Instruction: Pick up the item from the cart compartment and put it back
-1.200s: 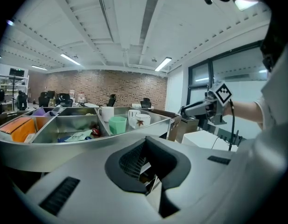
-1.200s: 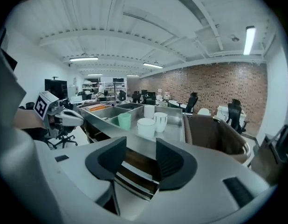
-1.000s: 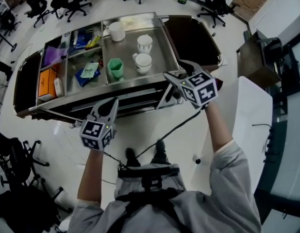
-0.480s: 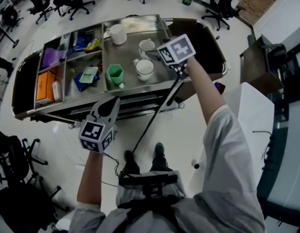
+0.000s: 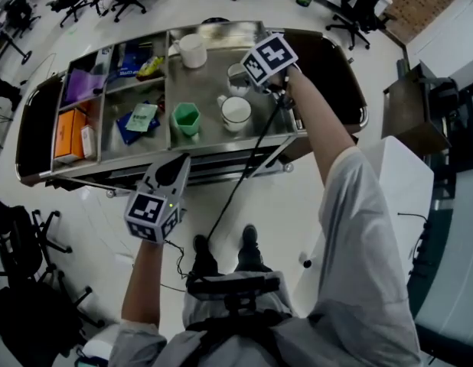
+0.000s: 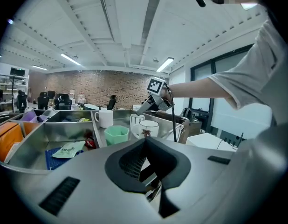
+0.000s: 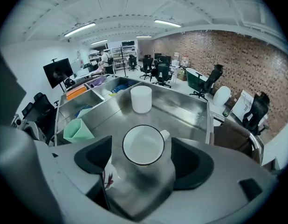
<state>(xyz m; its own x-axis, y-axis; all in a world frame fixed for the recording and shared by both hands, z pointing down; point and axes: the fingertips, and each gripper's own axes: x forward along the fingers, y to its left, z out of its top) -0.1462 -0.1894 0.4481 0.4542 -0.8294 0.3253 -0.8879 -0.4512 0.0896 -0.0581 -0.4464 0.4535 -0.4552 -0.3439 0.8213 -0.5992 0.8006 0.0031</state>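
Two grippers show in head view. R gripper (image 5: 250,69) reaches out over the cart (image 5: 213,155), above its big right compartment, w/ a white mug (image 5: 235,81) right at its tips. A floral mug (image 5: 236,112) stands just beside that one, on the side nearer the person. A green cup (image 5: 186,118) sits further off, in the same compartment. L gripper (image 5: 175,167) hangs short of the cart's front edge, well apart from the mugs, tips aimed at the cart

L gripper view: jaws drawn together to a point, nothing between them. Green cup and both mugs lie ahead beyond the tips, R gripper ahead & to the right, over the mugs

R gripper view: jaws spread wide w/ the white mug standing between them on the compartment floor, a gap showing each side, so no contact seen. Mug is upright, long axis vertical, mouth up, handle pointing away from the gripper & a bit right. Floral mug peeks out under the left jaw, closer in. Green cup is ahead-left; a taller plain mug (image 7: 141,98) stands straight ahead, past the tips
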